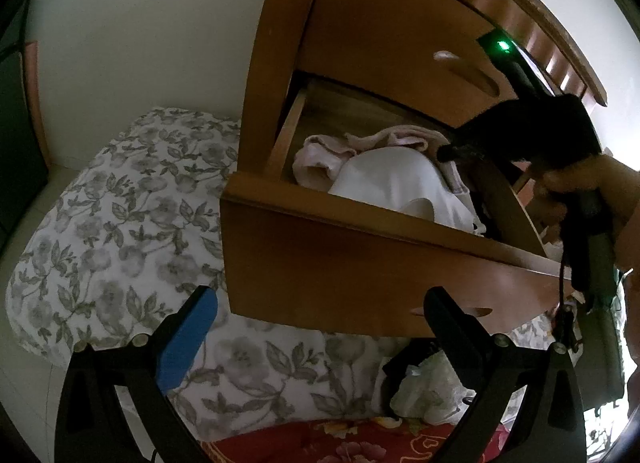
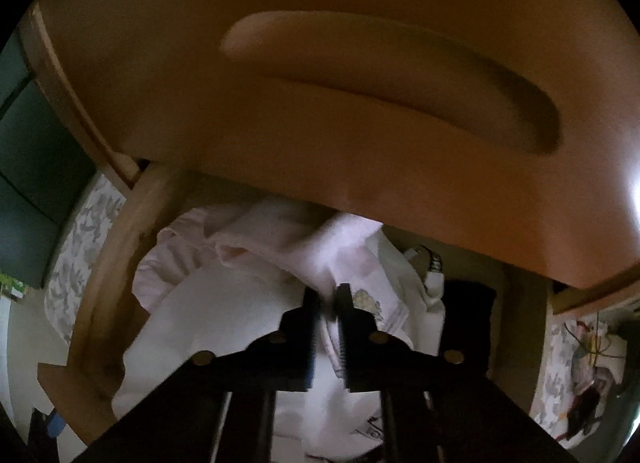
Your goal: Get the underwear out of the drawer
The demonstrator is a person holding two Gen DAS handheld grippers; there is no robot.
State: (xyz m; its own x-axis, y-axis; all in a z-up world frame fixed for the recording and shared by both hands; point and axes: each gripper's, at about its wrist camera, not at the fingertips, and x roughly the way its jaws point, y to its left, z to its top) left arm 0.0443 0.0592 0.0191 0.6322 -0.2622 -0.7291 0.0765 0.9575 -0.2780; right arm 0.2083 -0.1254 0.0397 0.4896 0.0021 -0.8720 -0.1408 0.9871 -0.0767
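The lower drawer (image 1: 360, 263) of the wooden nightstand (image 1: 280, 43) stood pulled out over a bed with a grey floral cover (image 1: 120, 223), and it was full of soft, pale clothing. A pink underwear piece (image 2: 280, 239) lay bunched toward the far side of the drawer, partly under the closed upper drawer front (image 2: 320, 103) with its long scooped handle. A white garment (image 1: 384, 179) was spread nearer the front, and something black (image 2: 468, 303) sat to the right of the heap.

The right gripper (image 2: 330, 303) had reached down into the drawer, held by a hand (image 1: 588, 191) at the right edge of the scene. Its jaws were drawn almost together, and a fold of the pink fabric, where it met the white cloth, was pinched between the tips. The fabric there looked gathered up into the pinch rather than lying flat.

The left gripper (image 1: 320, 303) hung outside the drawer, in front of its wooden face and above the bed cover. Its jaws stood wide apart, one blue pad (image 1: 188, 339) showing, with nothing between them. A crumpled plastic bag (image 1: 432, 391) lay on the bed beneath it, near a red patterned cloth (image 1: 340, 443).
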